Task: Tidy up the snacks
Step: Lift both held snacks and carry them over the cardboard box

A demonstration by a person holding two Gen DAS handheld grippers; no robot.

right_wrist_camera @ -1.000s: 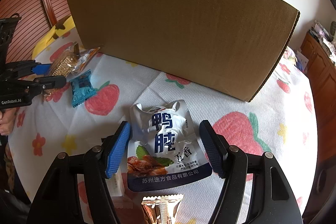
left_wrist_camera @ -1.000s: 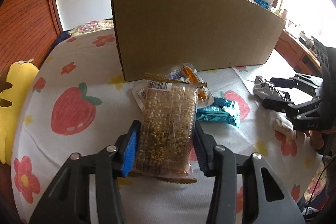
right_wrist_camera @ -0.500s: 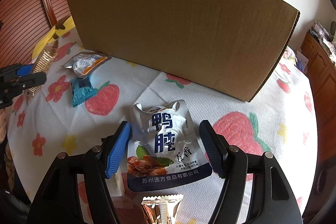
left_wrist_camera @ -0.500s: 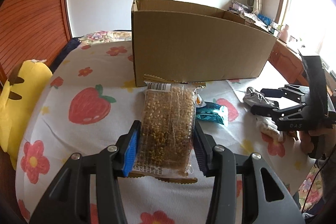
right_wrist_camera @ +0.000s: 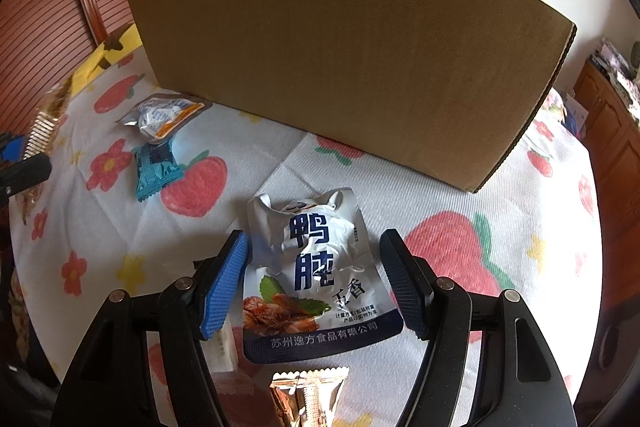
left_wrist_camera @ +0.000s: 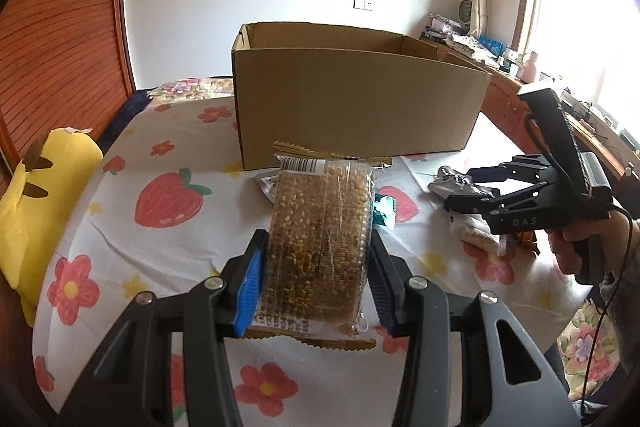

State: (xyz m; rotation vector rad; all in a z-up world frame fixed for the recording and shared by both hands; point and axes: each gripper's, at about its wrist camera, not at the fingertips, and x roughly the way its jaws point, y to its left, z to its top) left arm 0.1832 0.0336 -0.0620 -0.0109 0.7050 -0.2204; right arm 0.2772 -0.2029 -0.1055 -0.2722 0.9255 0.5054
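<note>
My left gripper (left_wrist_camera: 316, 275) is shut on a clear pack of puffed-grain bars (left_wrist_camera: 320, 239), held off the tablecloth in front of the open cardboard box (left_wrist_camera: 352, 107). My right gripper (right_wrist_camera: 314, 283) hangs open over a silver and blue pouch (right_wrist_camera: 316, 267) lying flat on the cloth; neither pad touches it. In the left wrist view, a hand holds the right gripper (left_wrist_camera: 476, 193) at the right, above that pouch (left_wrist_camera: 452, 181). A teal wrapped snack (right_wrist_camera: 156, 169) and a silver pouch with orange print (right_wrist_camera: 164, 115) lie near the box's left corner.
A strawberry-and-flower tablecloth (left_wrist_camera: 168, 203) covers the table. A yellow plush toy (left_wrist_camera: 36, 203) sits at the left edge. A gold wrapper (right_wrist_camera: 308, 399) and a white packet (right_wrist_camera: 224, 351) lie under the right gripper. A wooden sideboard (left_wrist_camera: 516, 99) stands beyond the box.
The left gripper has lifted the grain pack and drawn back from the box, whose open top now shows. The silver pouch under the pack is uncovered. The right gripper stayed still.
</note>
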